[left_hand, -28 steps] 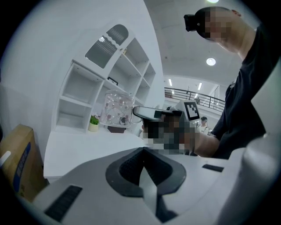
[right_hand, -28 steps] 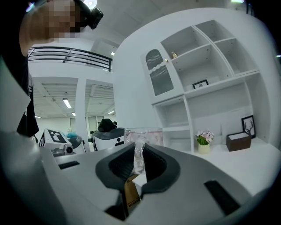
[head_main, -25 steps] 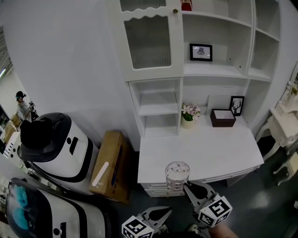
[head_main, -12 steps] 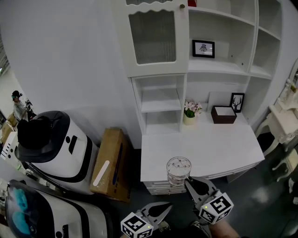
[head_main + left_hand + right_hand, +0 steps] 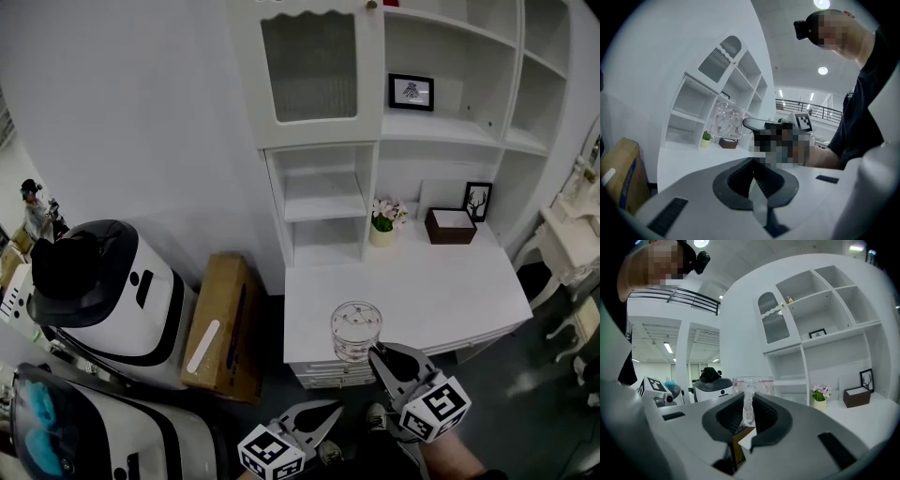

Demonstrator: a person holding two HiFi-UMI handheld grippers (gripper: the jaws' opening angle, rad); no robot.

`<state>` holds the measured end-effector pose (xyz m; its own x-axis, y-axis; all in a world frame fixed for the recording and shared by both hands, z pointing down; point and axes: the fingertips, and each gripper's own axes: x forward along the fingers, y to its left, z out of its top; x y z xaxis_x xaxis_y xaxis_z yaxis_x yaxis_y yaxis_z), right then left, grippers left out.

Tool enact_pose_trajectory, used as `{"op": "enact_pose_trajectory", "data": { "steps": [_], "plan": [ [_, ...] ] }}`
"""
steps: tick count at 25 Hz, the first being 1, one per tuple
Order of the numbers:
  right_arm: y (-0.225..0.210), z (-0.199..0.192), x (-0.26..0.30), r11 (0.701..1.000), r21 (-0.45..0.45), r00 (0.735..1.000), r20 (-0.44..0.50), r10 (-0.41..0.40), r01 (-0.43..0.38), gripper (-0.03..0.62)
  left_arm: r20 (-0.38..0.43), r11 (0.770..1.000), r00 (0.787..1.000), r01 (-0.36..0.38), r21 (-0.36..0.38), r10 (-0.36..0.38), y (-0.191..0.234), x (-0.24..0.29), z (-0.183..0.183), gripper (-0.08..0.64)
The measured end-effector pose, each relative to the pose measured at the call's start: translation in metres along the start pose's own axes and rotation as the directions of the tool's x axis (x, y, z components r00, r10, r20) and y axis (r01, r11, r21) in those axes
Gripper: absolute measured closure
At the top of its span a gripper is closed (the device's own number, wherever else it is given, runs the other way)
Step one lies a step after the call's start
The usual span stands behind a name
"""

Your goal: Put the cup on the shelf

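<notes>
Head view: the cup (image 5: 356,330) is clamped upright by the right gripper (image 5: 377,353), ready for shelving; the left gripper (image 5: 336,407) is closed, empty.

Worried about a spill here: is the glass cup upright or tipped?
Upright. In the head view the cup has its open rim facing up and its base below, with the right gripper pinching its wall.

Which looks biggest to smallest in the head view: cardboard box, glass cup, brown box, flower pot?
1. cardboard box
2. glass cup, though it is nearest the camera, which inflates it
3. brown box and flower pot: near alike, not ranked
</notes>
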<state>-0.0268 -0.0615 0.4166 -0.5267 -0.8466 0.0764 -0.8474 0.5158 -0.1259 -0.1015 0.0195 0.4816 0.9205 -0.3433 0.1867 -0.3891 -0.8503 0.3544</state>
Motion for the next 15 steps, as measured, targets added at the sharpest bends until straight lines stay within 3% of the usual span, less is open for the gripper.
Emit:
{"op": "enact_pose_trajectory", "data": {
  "steps": [15],
  "plan": [
    [-0.029, 0.014, 0.046, 0.993, -0.006, 0.993, -0.006, 0.120, -0.120, 0.563, 0.072, 0.992, 0.989, -0.129, 0.012, 0.128, 0.031, 0.015, 0.040, 0.555]
  ]
}}
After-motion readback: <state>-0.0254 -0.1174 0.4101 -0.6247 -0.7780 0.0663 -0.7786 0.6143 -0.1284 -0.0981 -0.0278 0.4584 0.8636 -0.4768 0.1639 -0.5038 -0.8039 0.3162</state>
